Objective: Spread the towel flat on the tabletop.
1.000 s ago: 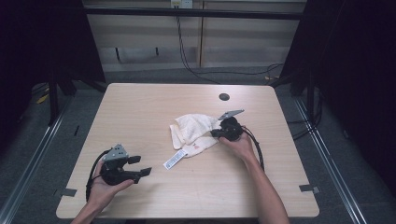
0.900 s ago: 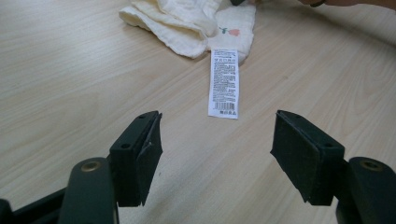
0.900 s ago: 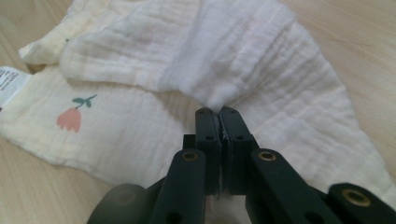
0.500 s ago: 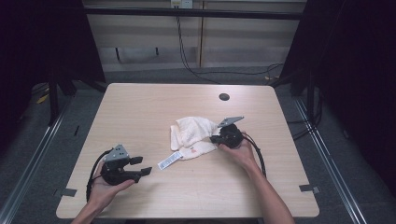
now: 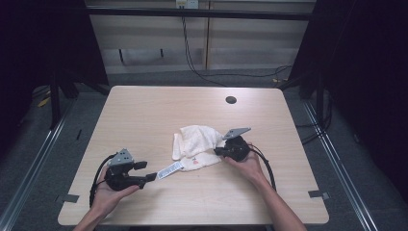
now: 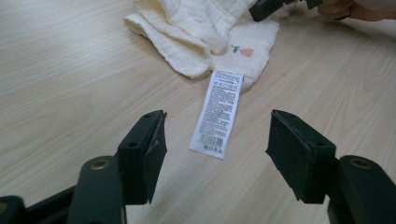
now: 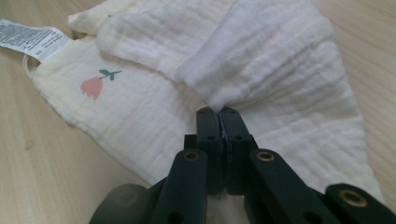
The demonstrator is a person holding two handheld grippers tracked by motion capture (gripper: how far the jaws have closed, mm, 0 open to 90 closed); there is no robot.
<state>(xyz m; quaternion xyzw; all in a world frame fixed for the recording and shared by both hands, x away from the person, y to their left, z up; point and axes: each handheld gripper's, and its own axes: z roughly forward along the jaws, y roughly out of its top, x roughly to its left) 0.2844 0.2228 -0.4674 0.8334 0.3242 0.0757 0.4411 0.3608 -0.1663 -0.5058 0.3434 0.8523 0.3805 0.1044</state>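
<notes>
The right gripper (image 7: 219,114) pinches the cloth (image 5: 197,144) at mid-table; the left gripper (image 6: 215,140), near left, gapes either side of its label (image 6: 219,112), the jaws just widened.

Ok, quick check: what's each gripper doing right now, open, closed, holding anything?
Left gripper: open, holding nothing; the label lies on the table ahead of its jaws.
Right gripper: closed on a fold of the cream cloth.

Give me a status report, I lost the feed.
Right gripper shut on cloth. Left gripper open, label lying between its jaws, untouched. Nothing in the way.
</notes>
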